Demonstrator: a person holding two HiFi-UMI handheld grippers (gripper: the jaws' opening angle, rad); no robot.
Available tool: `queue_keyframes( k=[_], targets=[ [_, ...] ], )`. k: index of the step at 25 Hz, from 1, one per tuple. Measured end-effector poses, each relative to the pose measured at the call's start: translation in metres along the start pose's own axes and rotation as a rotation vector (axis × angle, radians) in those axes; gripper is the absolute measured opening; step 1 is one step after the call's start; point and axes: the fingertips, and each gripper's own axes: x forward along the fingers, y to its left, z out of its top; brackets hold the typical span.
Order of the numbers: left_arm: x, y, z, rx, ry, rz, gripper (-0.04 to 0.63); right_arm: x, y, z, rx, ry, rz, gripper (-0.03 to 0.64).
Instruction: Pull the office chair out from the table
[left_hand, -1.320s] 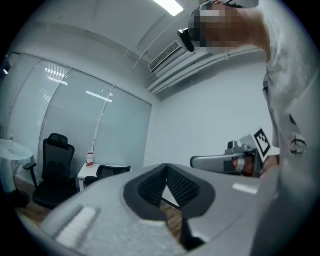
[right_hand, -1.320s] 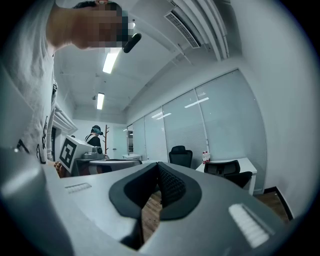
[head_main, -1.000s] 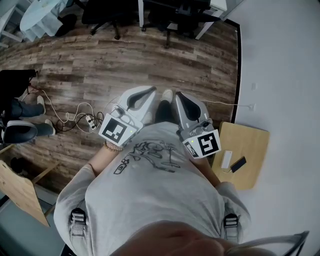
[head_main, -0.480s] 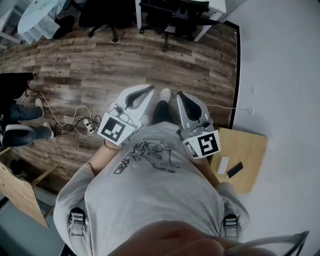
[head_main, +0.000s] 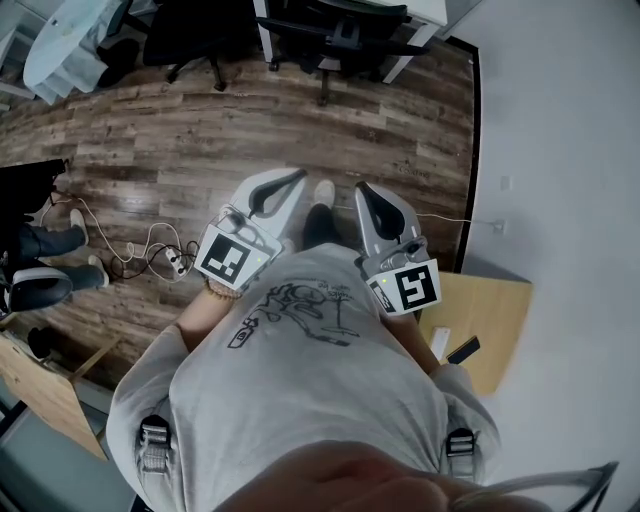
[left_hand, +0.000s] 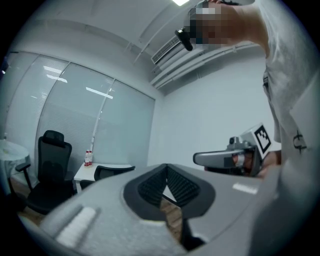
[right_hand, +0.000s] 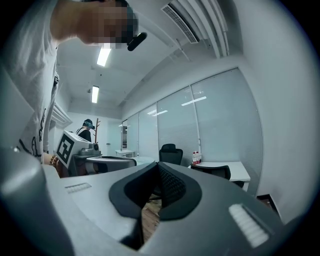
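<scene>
A black office chair (head_main: 340, 35) stands tucked against the white table (head_main: 432, 10) at the top of the head view. It also shows under the white table (right_hand: 225, 167) as the low chair (right_hand: 212, 172) in the right gripper view. My left gripper (head_main: 297, 178) and right gripper (head_main: 363, 189) are held side by side in front of the person's torso, pointing level toward the chairs and far from them. Both are shut with nothing between the pads. The left gripper view shows its closed jaws (left_hand: 166, 170) and a taller headrest chair (left_hand: 50, 165).
A second black chair (head_main: 190, 40) and a round pale table (head_main: 70, 40) are at the upper left. A power strip with a white cable (head_main: 172, 258) lies on the wooden floor. Someone's legs (head_main: 40, 245) are at the left edge. A small wooden table (head_main: 495, 320) stands by the right wall.
The floor, the cable and the small wooden table have slid down the head view as the person steps toward the chairs. Both grippers keep their pose before the torso, still shut.
</scene>
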Motion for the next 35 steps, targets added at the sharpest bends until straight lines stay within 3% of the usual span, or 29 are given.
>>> queue_keyframes(
  k=[17, 19, 23, 35],
  targets=[
    [0.120, 0.088, 0.010, 0.102, 0.055, 0.063, 0.005, 0.082, -0.131, 0.010, -0.035, 0.033, 0.023, 0.008],
    [0.129, 0.097, 0.008, 0.146, 0.070, 0.062, 0.004, 0.092, -0.140, 0.010, -0.049, 0.038, 0.029, 0.008],
    [0.151, 0.108, 0.001, 0.306, 0.112, 0.046, 0.005, 0.107, -0.160, 0.006, -0.072, 0.053, 0.040, 0.008],
    [0.215, 0.168, -0.018, 0.446, 0.209, 0.083, 0.005, 0.150, -0.235, -0.011, -0.137, 0.094, 0.040, 0.023]
  ],
)
